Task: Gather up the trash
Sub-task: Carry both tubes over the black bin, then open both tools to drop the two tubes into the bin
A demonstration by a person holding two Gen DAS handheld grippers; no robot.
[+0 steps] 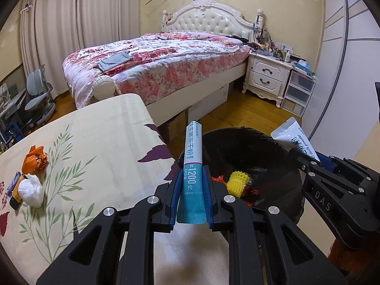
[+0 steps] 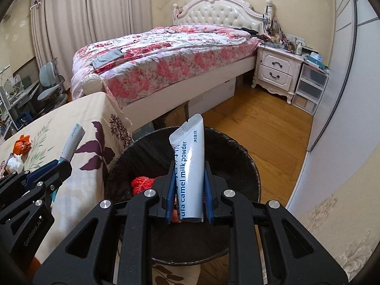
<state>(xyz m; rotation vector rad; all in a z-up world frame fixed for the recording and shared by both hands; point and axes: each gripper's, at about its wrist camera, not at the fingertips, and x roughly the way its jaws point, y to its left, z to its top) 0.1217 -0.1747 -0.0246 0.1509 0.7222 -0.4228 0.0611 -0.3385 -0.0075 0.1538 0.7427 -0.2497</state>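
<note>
The left claw [image 1: 192, 191] is pinching a teal-and-white sachet [image 1: 192, 166] by its lower, teal half; the sachet stands upright between the blue pads [image 1: 174, 190], its white top pointing far, over the near left rim of the bin [image 1: 280, 142]. The right claw [image 2: 188, 190] is likewise clamped on a white-and-blue milk powder sachet [image 2: 190, 163], held upright with its torn top tilted slightly left, directly over the open mouth of the bin [image 2: 239, 147]. In the left view the right claw [image 1: 315, 163] shows at the right edge with its sachet [image 1: 292, 137] sticking out over the bin's far right rim; in the right view the left claw [image 2: 60, 166] shows at the left, its sachet [image 2: 72, 144] over the tabletop's edge. The bin is round, lined with a black bag, and stands on the wooden floor [image 2: 273, 130] just right of the tabletop [image 1: 102, 130]. Inside it lie a yellow foam net [image 1: 238, 181], a red-orange net [image 2: 142, 184] and some red wrappers [image 1: 218, 180]. On the left of the floral tabletop, well apart from both claws, lie a crumpled orange wrapper [image 1: 34, 159], a white tissue wad [image 1: 30, 190] and a small dark packet [image 1: 13, 190], touching one another. Far behind stands a bed [image 1: 154, 64].
</note>
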